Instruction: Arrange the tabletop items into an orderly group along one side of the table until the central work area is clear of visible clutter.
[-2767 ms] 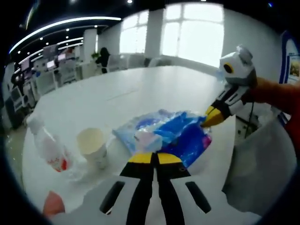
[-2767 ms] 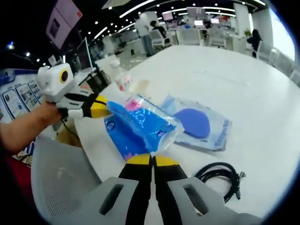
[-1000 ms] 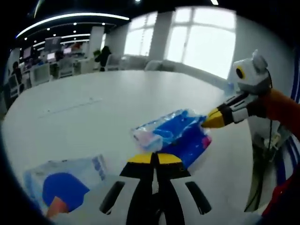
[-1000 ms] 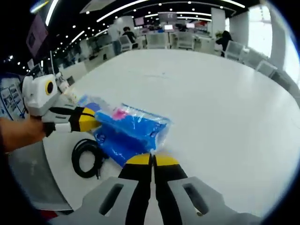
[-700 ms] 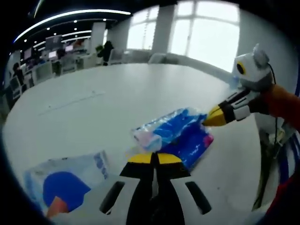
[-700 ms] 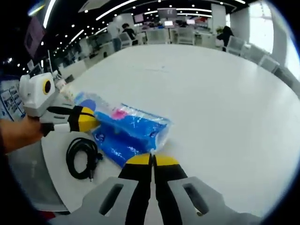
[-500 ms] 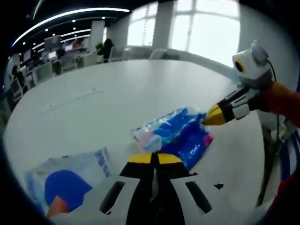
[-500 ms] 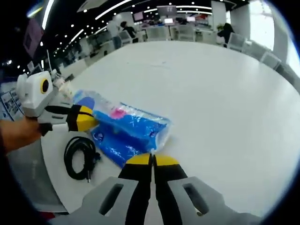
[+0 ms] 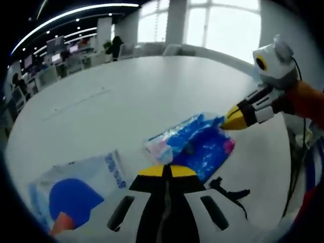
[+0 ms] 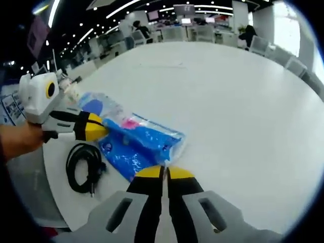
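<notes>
The wide white counter (image 10: pixel 243 101) carries a crinkly blue plastic packet (image 10: pixel 142 144) near its edge, long axis running gripper to gripper. The left gripper (image 9: pixel 164 172) and right gripper (image 10: pixel 163 174) each have their jaws clamped on an end. A coiled black cable (image 10: pixel 83 164) lies beside it.

The table (image 10: pixel 228 96) is plain white. The bag (image 10: pixel 142 144) is clear plastic over bright blue, with a pink patch and white print. The pouch (image 9: pixel 76 185) is pale with a dark blue round. The cable (image 10: pixel 81 167) is black. Both grippers' (image 9: pixel 164 172) (image 10: pixel 164 174) tips are yellow over black.
</notes>
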Demonstrator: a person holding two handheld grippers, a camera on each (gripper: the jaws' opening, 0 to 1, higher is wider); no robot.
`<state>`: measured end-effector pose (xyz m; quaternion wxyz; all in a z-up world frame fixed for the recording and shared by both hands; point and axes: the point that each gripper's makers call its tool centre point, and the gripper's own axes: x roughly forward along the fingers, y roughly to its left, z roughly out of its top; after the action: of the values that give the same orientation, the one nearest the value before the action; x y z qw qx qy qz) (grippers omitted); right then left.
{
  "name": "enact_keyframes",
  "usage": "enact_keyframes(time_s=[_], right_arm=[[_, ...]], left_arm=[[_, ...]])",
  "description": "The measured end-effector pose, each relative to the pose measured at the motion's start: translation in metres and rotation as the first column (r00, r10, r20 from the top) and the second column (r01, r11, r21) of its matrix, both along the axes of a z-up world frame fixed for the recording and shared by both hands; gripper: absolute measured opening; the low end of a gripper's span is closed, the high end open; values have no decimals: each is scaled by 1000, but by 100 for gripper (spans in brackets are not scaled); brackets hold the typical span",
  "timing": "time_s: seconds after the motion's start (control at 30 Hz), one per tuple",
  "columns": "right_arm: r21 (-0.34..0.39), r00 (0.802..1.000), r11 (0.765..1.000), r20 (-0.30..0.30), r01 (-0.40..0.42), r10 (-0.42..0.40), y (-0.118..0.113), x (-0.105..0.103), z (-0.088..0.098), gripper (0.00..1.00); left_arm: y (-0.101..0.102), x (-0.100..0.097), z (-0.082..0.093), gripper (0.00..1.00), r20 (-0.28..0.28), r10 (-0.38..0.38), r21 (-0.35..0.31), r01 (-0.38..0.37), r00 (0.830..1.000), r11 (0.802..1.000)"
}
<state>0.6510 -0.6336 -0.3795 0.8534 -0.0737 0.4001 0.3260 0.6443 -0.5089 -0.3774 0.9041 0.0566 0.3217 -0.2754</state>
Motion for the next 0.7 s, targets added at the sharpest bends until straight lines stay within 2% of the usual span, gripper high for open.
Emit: enact_keyframes(time_s=[0.5, 0.7], right_arm=[[19, 1000, 1000, 0, 24, -24, -1, 2, -1, 8], [28, 999, 999, 1, 35, -36, -2, 2, 1, 10]], left_arm=[[3, 2, 5, 2, 6, 6, -2, -6, 1000, 1000], [4, 0, 8, 6, 7, 10, -4, -10, 1000, 1000]])
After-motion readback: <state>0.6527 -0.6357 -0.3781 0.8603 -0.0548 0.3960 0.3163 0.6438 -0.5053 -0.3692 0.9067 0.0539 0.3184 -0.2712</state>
